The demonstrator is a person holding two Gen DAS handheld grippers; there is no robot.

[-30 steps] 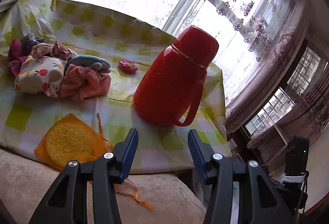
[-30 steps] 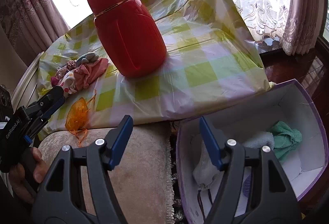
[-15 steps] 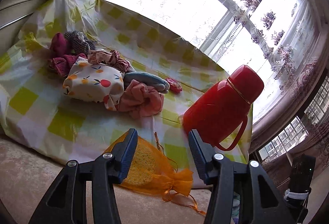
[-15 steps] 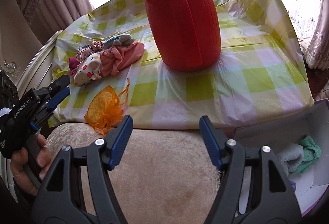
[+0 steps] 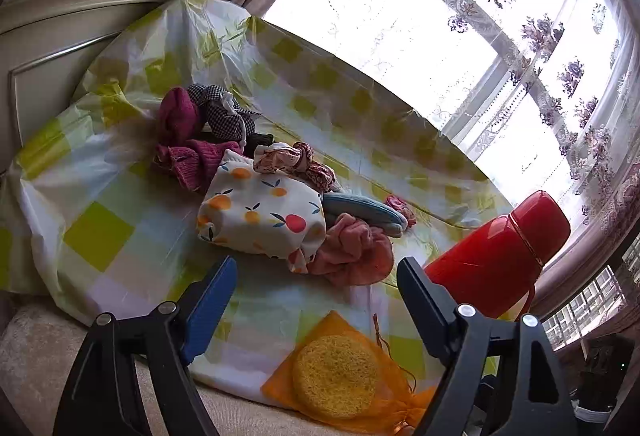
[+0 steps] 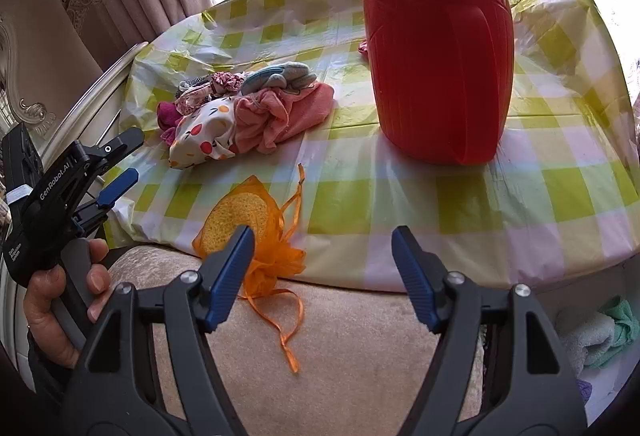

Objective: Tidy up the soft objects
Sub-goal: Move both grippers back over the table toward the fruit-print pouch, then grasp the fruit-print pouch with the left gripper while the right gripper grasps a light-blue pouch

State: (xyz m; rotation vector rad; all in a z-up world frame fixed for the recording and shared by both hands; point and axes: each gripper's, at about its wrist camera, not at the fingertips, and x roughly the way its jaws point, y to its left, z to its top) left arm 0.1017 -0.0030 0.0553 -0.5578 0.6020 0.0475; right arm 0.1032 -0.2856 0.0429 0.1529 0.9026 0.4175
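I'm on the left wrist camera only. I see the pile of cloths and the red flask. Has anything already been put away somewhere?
Observer: Yes. In the right wrist view, low past the table's right edge, a green cloth and a grey towel lie together. What holds them is mostly cut off.
Operator: Where's the right gripper?
Observer: The right gripper hangs over the beige cushion. Its jaws have just been opening and grip nothing.
Operator: Does the pouch's ribbon reach off the table?
Observer: Yes, the orange pouch trails its ribbon down across the cushion.
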